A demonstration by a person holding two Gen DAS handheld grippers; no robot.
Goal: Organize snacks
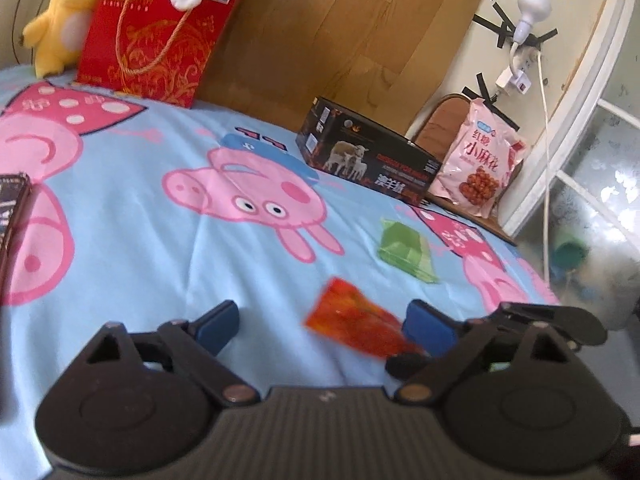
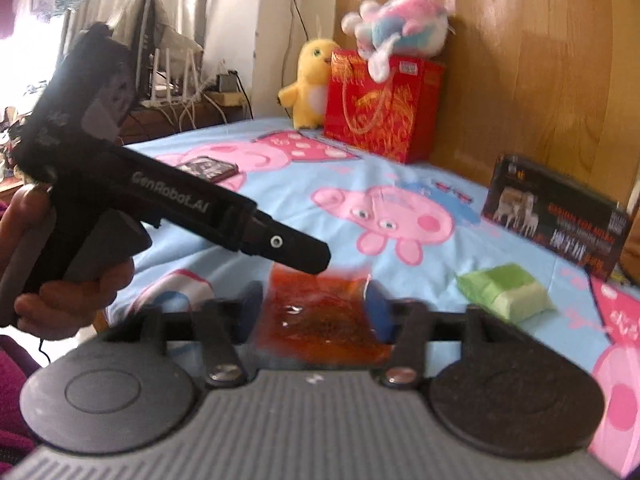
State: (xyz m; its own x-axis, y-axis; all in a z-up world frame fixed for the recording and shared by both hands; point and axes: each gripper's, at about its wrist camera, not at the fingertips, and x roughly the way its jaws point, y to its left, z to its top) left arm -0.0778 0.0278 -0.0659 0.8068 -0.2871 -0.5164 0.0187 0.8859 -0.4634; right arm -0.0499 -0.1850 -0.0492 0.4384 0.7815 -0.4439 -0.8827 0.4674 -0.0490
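In the left wrist view, the left tongs (image 1: 320,326) hang over the bed (image 1: 132,240) with their blue pads wide apart and nothing between them. The orange snack packet (image 1: 352,322) lies on the cartoon-pig sheet just inside the right-hand pad, blurred. Beyond the packet sits a green snack packet (image 1: 404,250), apart from it. Farther back than the green one stands a black box (image 1: 368,152) with sheep printed on it, and a pink snack bag (image 1: 478,158) leans just beside the box's far end. A red gift bag (image 1: 154,34) stands at the headboard, well apart from the orange packet, with a yellow plush (image 1: 60,20) beside it.

In the right wrist view, the right tongs (image 2: 314,310) stand partly open with the orange snack packet (image 2: 320,316) between the blue pads (whether the pads press it I cannot tell; the edges are blurred). The left tongs (image 2: 296,254), seen side-on in the person's hand (image 2: 60,280), point down just above the packet. The green snack packet (image 2: 506,292) lies to the right of the orange one, the black box (image 2: 556,216) behind it.
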